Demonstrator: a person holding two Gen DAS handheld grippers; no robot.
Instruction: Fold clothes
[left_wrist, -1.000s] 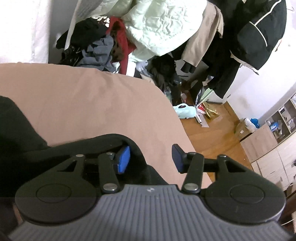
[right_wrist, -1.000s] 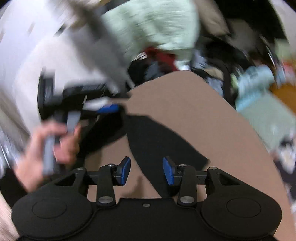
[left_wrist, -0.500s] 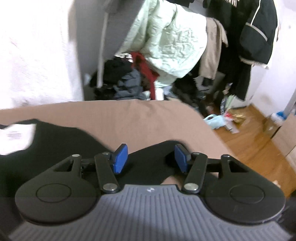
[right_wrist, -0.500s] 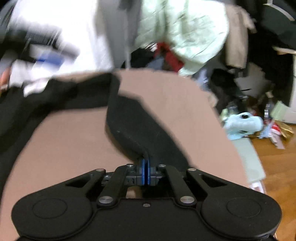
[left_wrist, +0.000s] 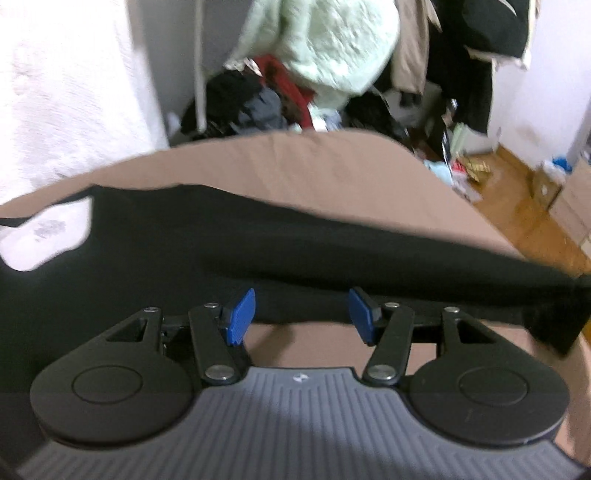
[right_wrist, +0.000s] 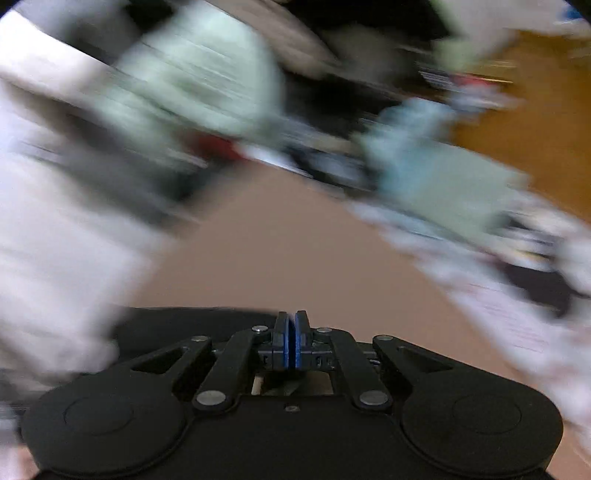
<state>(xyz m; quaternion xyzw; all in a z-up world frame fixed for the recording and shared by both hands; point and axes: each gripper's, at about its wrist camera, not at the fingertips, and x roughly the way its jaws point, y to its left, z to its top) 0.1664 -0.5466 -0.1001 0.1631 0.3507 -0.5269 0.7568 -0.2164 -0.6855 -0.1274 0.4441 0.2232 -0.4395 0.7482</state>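
Note:
A black garment with a white patch at its left lies spread on the tan sheet. Its long sleeve stretches to the right edge of the left wrist view. My left gripper is open and empty, its blue pads just above the garment's near edge. In the blurred right wrist view my right gripper is shut, and black fabric of the garment lies at its left and behind its pads. The pinch point itself is hidden.
A heap of clothes with a pale green jacket fills the back. Dark coats hang at the right. The sheet's right edge drops to a wooden floor with clutter and cardboard boxes. A white wall is at the left.
The right gripper closed on the black sleeve and then swung fast, pulling it out to the right. The left gripper stayed open and moved back over the garment's near edge.

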